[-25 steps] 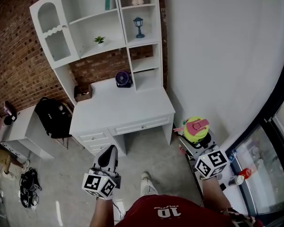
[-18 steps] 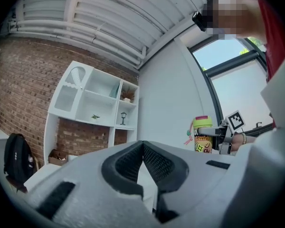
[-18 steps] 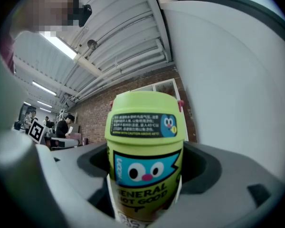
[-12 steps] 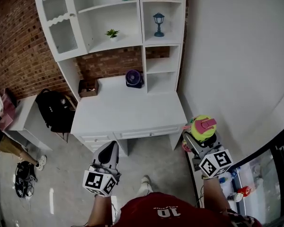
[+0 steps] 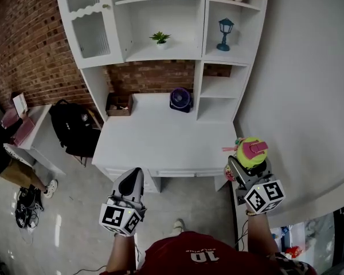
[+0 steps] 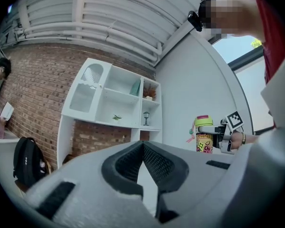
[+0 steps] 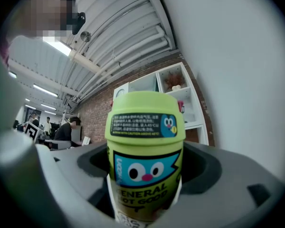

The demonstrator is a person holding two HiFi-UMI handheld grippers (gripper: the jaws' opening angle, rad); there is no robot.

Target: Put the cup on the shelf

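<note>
The cup (image 5: 252,153) is lime green with a pink lid strap and a cartoon face (image 7: 145,146). It stands upright between the jaws of my right gripper (image 5: 249,168), which is shut on its body (image 7: 145,175). It hangs just off the right front corner of the white desk (image 5: 160,142). The white shelf unit (image 5: 160,53) rises at the back of the desk; its open compartments also show in the left gripper view (image 6: 114,103). My left gripper (image 5: 132,177) is at the desk's front edge, jaw tips together and nothing between them (image 6: 142,146).
A purple fan (image 5: 180,99) and a brown box (image 5: 120,103) sit at the desk's back. A small plant (image 5: 160,38) and a blue lantern (image 5: 223,34) occupy shelves. A black backpack (image 5: 74,128) leans left of the desk. White wall (image 5: 309,96) closes the right side.
Both grippers have moved forward to the desk's front edge, the right one still carrying the cup. The desk and shelf now sit closer and more centred in the head view.
</note>
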